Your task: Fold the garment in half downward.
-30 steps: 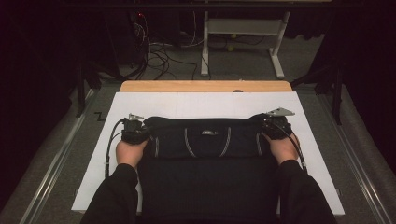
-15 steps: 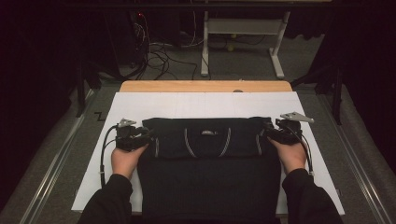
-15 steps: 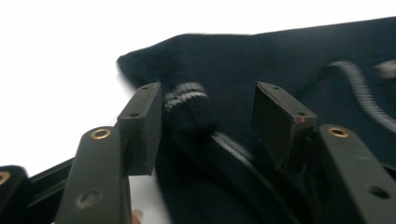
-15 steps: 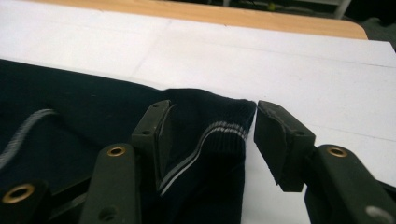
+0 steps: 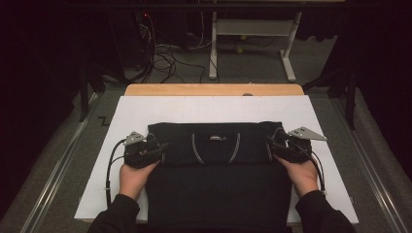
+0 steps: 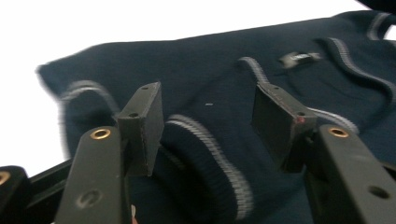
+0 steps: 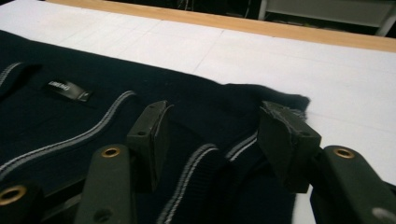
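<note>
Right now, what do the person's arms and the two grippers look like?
Both forearms wear dark sleeves. The left gripper and right gripper are black, each topped by a grey three-cornered plate and trailing a black cable. Their fingers are flat black blocks on arms with brass-coloured eyelets.

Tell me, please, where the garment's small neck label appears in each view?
High view: label at centre, between the two grippers.
Left gripper view: label upper right, past the jaws.
Right gripper view: label upper left.
Shared landmark: the grey-striped neckline curving beside it.
</note>
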Available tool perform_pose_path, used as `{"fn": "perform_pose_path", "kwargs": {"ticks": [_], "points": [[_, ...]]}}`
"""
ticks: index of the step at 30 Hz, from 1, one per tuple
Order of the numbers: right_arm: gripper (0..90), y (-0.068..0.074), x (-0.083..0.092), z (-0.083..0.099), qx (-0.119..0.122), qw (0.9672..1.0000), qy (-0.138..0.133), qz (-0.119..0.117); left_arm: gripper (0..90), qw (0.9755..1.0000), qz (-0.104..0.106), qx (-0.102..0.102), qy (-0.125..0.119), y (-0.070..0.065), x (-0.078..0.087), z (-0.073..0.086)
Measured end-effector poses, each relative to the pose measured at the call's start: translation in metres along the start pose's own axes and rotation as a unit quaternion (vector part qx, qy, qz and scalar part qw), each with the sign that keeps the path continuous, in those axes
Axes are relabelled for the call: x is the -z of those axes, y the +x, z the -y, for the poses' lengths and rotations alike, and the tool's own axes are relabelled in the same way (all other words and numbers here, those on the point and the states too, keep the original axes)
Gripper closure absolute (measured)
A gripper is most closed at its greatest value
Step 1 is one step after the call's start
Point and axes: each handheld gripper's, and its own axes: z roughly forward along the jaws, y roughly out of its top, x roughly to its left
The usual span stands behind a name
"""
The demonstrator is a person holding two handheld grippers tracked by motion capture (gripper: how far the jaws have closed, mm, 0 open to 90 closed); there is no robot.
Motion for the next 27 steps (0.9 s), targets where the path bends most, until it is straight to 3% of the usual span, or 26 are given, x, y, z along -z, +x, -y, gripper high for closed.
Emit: {"fn": "perform_pose_path", "kwargs": {"ticks": [5, 10, 12, 16, 19, 22, 27], "points": [[44.4, 0.003, -0.012, 0.002, 0.002, 0.9998, 0.019, 0.001, 40.3, 0.9995, -0.015, -0.007, 0.026, -0.001, -0.014, -0.002], [41.8, 0.001, -0.031, 0.006, -0.009, 0.9978, 0.065, 0.0, 40.5, 0.998, -0.025, 0.007, 0.057, 0.001, -0.027, 0.0], [40.1, 0.002, -0.034, 0.009, -0.014, 0.9964, 0.083, -0.007, 40.8, 0.9978, -0.026, 0.0, 0.061, -0.001, -0.029, 0.002], [39.6, 0.004, -0.036, 0.014, 0.004, 0.9943, 0.107, 0.002, 45.5, 0.9978, -0.021, -0.005, 0.062, -0.004, -0.03, 0.003], [46.8, 0.006, -0.036, 0.015, 0.009, 0.9935, 0.113, 0.006, 53.3, 0.9969, -0.03, -0.019, 0.07, -0.008, -0.031, 0.004], [62.0, 0.008, -0.034, 0.015, 0.022, 0.9933, 0.114, 0.005, 61.9, 0.9962, -0.038, -0.026, 0.074, -0.009, -0.03, 0.004], [75.2, 0.012, -0.03, 0.014, 0.035, 0.9943, 0.101, 0.0, 76.3, 0.9966, -0.051, -0.03, 0.057, -0.009, -0.026, 0.003]]}}
